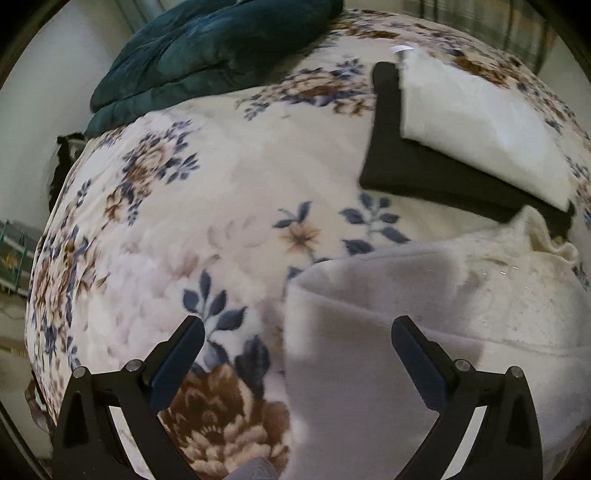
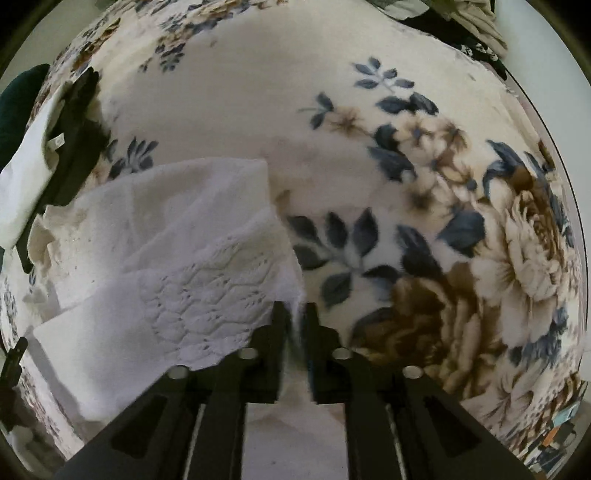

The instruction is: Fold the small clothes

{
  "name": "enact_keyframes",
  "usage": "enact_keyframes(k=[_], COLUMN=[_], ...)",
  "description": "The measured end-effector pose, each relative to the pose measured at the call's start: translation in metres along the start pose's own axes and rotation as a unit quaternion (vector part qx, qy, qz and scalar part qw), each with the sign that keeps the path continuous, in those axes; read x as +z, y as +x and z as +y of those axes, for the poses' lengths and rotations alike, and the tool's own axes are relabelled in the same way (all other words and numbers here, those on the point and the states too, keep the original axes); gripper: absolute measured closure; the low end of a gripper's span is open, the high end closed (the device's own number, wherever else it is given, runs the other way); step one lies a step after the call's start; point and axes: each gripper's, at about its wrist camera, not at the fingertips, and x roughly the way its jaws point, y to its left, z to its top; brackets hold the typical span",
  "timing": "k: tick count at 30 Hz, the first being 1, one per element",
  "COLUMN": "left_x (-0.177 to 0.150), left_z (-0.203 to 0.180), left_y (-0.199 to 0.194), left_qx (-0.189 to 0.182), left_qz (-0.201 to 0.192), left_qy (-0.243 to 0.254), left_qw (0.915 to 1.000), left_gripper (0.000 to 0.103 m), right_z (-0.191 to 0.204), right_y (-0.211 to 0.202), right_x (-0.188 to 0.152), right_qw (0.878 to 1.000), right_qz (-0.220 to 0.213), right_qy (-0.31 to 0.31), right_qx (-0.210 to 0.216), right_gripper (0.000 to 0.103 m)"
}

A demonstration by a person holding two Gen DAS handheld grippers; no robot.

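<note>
A white knitted garment (image 2: pixel 177 258) lies partly folded on the floral blanket (image 2: pixel 332 158). My right gripper (image 2: pixel 297 317) is shut on the garment's right edge, with cloth pinched between the jaws. In the left wrist view the same garment (image 1: pixel 406 314) lies at the lower right. My left gripper (image 1: pixel 297 332) is open above the garment's left edge and the blanket (image 1: pixel 221 184), holding nothing.
A folded white garment (image 1: pixel 480 122) rests on a folded black one (image 1: pixel 413 166) at the back right; they also show at the left in the right wrist view (image 2: pixel 70 140). A dark green quilt (image 1: pixel 207 48) lies at the bed's far end. More clothes (image 2: pixel 461 22) are heaped at the far right.
</note>
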Motion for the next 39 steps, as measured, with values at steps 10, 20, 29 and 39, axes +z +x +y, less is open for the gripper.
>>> enact_keyframes(k=[10, 20, 29, 39], left_x=[-0.004, 0.021, -0.026, -0.208], left_z=[-0.067, -0.006, 0.024, -0.143], left_y=[0.038, 0.043, -0.074, -0.153], left_qx=[0.032, -0.008, -0.027, -0.091], left_qz=[0.004, 0.026, -0.023, 0.077], left_qy=[0.123, 0.043, 0.007, 0.099], left_qw=[0.9919, 0.9987, 0.9993, 0.9880], left_gripper=[0.000, 0.000, 0.000, 0.000], right_z=[0.055, 0.057, 0.010, -0.129], right_y=[-0.011, 0.002, -0.081, -0.094], right_x=[-0.015, -0.013, -0.041, -0.044], right_qw=[0.996, 0.999, 0.997, 0.991], right_qz=[-0.045, -0.024, -0.030, 0.058], right_qy=[-0.081, -0.043, -0.038, -0.086], right_qx=[0.019, -0.017, 0.068, 0.089], right_gripper=[0.060, 0.059, 0.036, 0.036])
